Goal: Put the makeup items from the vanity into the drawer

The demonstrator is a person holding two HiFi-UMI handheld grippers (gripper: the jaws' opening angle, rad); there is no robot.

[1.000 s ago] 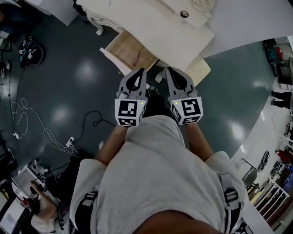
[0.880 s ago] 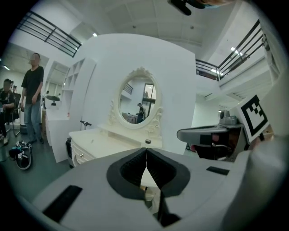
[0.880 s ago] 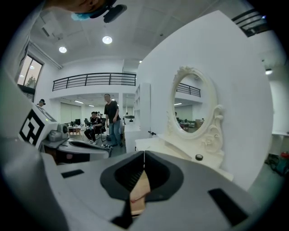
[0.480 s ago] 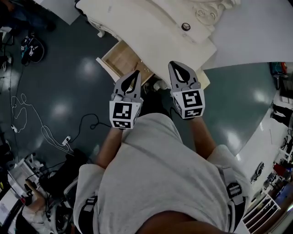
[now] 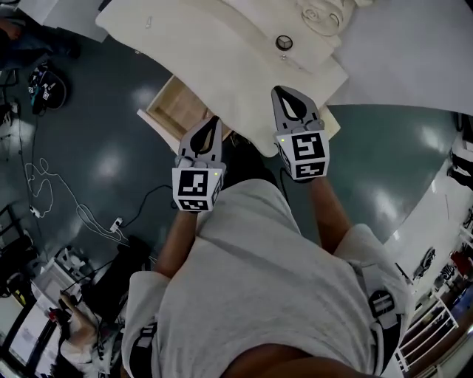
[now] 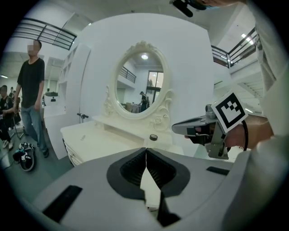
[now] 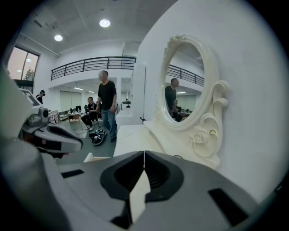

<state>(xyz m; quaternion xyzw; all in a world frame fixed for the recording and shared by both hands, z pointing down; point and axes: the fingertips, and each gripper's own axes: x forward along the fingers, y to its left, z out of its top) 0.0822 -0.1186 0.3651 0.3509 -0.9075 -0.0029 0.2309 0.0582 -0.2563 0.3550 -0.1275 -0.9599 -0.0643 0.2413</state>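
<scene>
Cream vanity (image 5: 214, 52), one open drawer (image 5: 174, 111), left tongs (image 5: 210, 124), right tongs (image 5: 288, 94), both closed

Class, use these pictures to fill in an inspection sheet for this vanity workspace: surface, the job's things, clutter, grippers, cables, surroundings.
Surface: cream vanity top, mostly bare.
Job's things: small round dark item near the mirror base; a tiny pale item toward the far end, too small to identify; wooden drawer open below the top, partly hidden by it.
Clutter: nothing seen on the vanity top.
Grippers: left gripper and right gripper both shut and empty, held at the vanity's front edge.
Cables: white cable and black cable loose on the dark floor.
Surroundings: oval mirror; a person standing beside the vanity; shoes on the floor.
</scene>
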